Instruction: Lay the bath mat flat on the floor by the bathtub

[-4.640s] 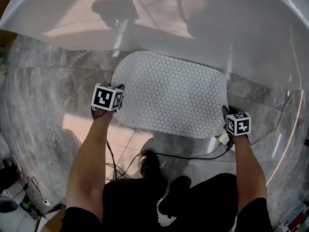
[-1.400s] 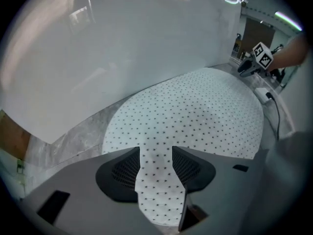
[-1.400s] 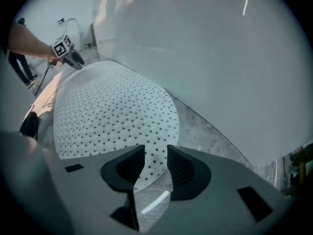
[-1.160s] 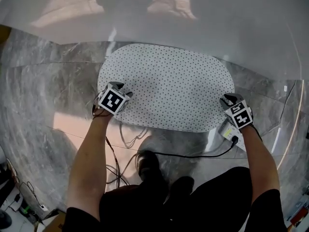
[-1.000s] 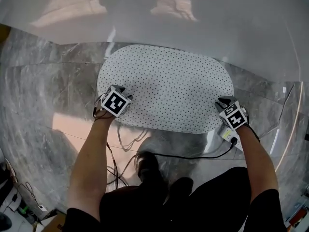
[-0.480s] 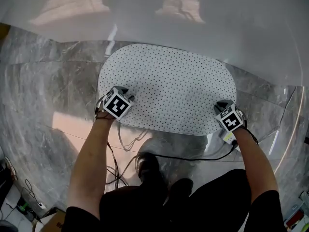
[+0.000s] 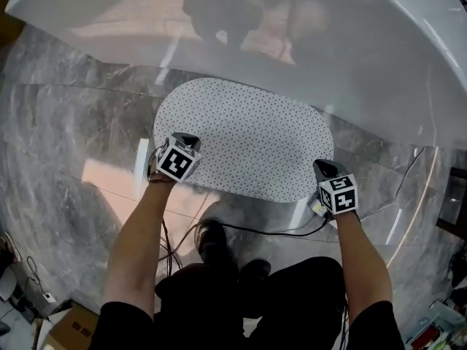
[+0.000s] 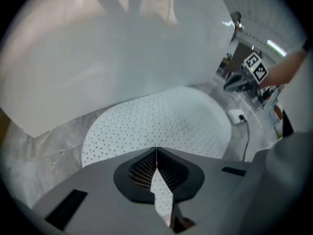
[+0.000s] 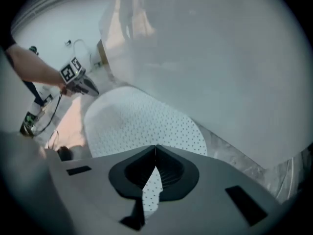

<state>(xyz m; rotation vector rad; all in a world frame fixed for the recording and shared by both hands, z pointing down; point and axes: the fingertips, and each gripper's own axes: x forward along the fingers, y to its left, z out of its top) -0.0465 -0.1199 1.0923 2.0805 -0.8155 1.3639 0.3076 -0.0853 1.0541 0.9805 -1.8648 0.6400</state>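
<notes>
The white bath mat with small dark dots lies flat on the grey marble floor, its far edge against the white bathtub. My left gripper hovers over the mat's near left corner. My right gripper hovers at the near right corner. Both have just been closing and are shut with nothing between the jaws. In the left gripper view the jaw tips meet above the mat. The right gripper view shows the same, with tips closed over the mat.
A black cable runs across the floor to a white plug block beside my right hand. The person's dark shoes stand just behind the mat. More cables and a cardboard box lie at the lower left.
Both grippers have lifted off the mat's near corners and their jaws have closed empty. The mat stays flat where it lay.
</notes>
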